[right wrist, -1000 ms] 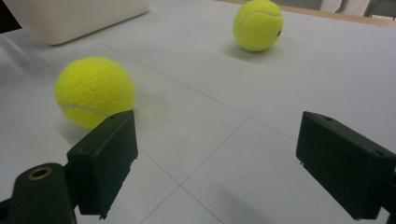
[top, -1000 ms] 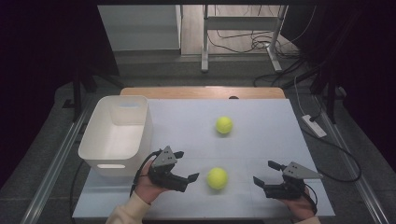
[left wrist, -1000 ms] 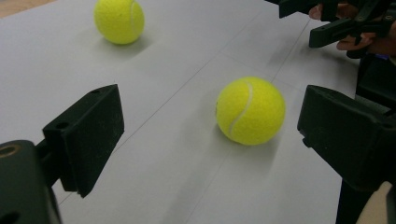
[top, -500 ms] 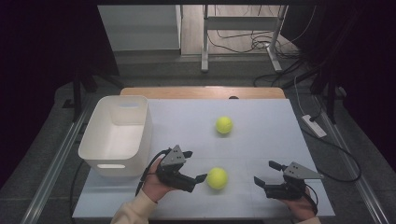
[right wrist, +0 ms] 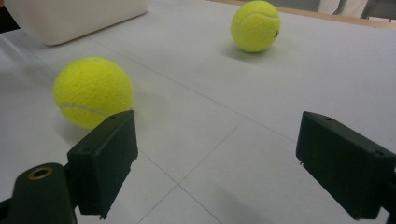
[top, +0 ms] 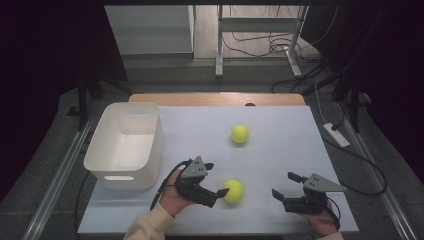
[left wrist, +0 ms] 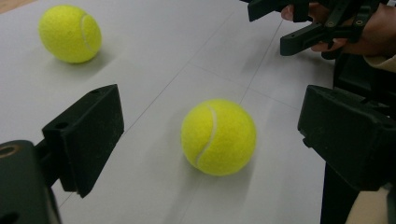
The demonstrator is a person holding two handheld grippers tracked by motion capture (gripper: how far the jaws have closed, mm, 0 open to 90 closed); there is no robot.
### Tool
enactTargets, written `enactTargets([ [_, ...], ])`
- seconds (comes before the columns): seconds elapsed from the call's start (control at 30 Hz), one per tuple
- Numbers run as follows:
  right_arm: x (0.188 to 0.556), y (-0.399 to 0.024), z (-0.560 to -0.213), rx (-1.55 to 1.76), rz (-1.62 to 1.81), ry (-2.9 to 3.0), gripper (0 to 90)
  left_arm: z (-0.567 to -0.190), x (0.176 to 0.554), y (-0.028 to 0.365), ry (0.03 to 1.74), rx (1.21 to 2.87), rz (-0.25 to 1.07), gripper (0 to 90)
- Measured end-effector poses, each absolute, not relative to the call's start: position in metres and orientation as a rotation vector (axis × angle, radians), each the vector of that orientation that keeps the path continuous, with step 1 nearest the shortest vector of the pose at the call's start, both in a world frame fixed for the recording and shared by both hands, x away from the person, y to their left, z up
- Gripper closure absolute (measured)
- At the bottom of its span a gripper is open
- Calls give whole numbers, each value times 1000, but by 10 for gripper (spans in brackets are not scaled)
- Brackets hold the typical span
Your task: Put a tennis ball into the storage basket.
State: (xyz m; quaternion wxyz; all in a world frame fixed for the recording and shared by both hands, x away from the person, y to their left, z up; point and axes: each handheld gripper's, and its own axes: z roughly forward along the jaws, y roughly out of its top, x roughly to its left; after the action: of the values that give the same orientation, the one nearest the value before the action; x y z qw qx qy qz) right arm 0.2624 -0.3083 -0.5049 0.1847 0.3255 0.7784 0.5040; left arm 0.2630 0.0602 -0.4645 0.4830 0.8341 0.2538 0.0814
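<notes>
Your left gripper (top: 220,192) has slid forward since half a second ago and now sits right at the near tennis ball (top: 233,191), jaws spread wide with the ball ahead between them but not clasped; it rests on the counter (top: 280,150). Your right gripper (top: 281,187) has stayed put at the near right, jaws likewise apart and holding nothing. The far tennis ball (top: 240,134) and the white bin (top: 125,145) have not moved.

We see a white table (top: 280,150) bearing a white bin (top: 125,145), a near tennis ball (top: 233,191) and a far tennis ball (top: 240,134).
</notes>
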Motion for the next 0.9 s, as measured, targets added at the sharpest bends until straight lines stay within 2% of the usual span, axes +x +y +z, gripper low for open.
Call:
enactTargets([
  [0.9,262,-308,-505,915,1417,2195,128,-476,269,24,603,2139,178,72],
])
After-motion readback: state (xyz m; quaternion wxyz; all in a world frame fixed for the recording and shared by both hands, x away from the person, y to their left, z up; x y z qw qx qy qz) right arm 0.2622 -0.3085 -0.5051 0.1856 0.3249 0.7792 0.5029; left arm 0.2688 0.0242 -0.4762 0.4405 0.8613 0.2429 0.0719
